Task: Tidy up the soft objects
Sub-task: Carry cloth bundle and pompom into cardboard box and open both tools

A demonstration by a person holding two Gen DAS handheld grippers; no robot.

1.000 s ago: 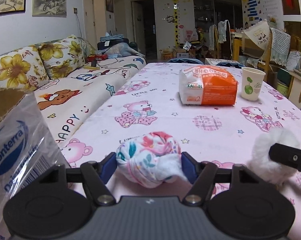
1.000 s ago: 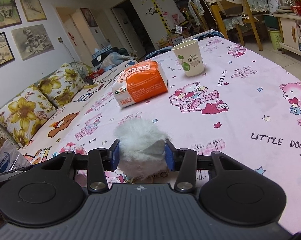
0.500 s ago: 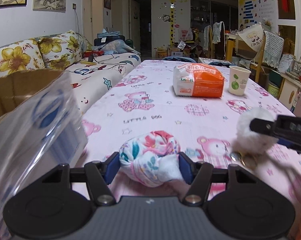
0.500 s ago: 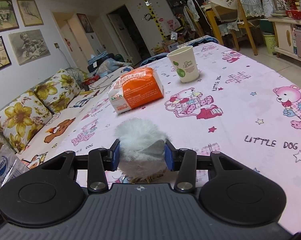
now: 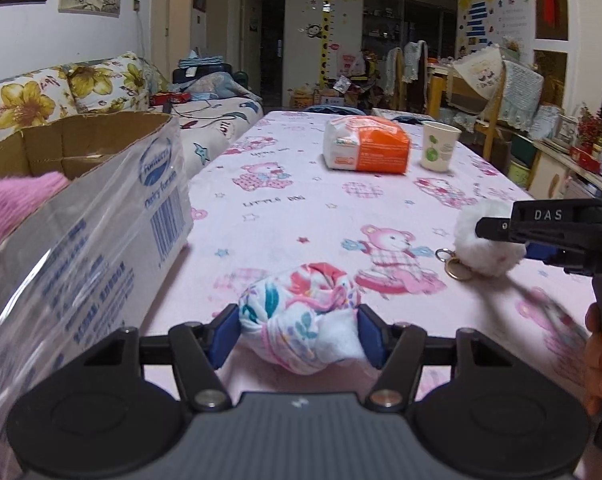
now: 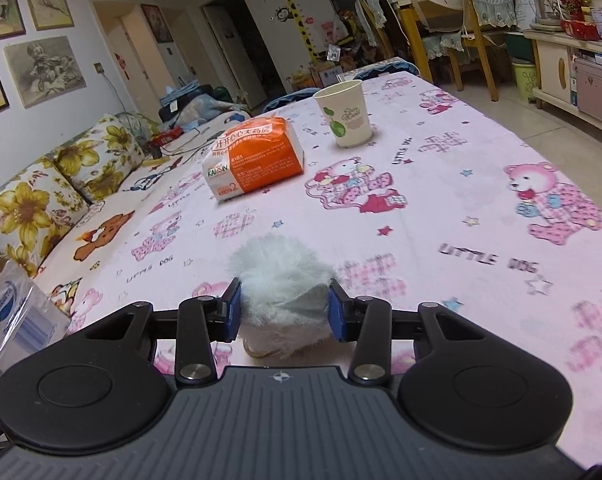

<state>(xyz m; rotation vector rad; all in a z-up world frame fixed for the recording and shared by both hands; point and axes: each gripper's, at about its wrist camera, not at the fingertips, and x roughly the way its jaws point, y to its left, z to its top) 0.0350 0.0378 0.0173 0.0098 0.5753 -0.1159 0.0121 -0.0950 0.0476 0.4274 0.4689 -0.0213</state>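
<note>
A balled-up floral cloth (image 5: 297, 320), white with pink and teal print, sits between the blue pads of my left gripper (image 5: 299, 336), which is shut on it just above the pink tablecloth (image 5: 301, 216). My right gripper (image 6: 285, 312) holds a white fluffy pompom (image 6: 279, 276), and its jaws are closing tighter on the fluff. In the left wrist view the same pompom (image 5: 485, 252) hangs at the right with a gold keyring (image 5: 457, 270) dangling under it. A cardboard box (image 5: 81, 144) lined with a clear plastic bag (image 5: 101, 240) stands close at the left, with something pink and fuzzy (image 5: 13, 200) inside.
An orange and white packet (image 5: 367, 148) and a paper cup (image 5: 439, 146) stand further up the table. A flowered sofa (image 6: 41, 200) runs along the left side. A person's hand (image 5: 601, 344) grips the right tool's handle. Chairs and shelves stand beyond the far end.
My left gripper has carried the floral cloth back and leftwards, so the box and plastic bag now loom beside it. The right gripper with the pompom has shifted only slightly.
</note>
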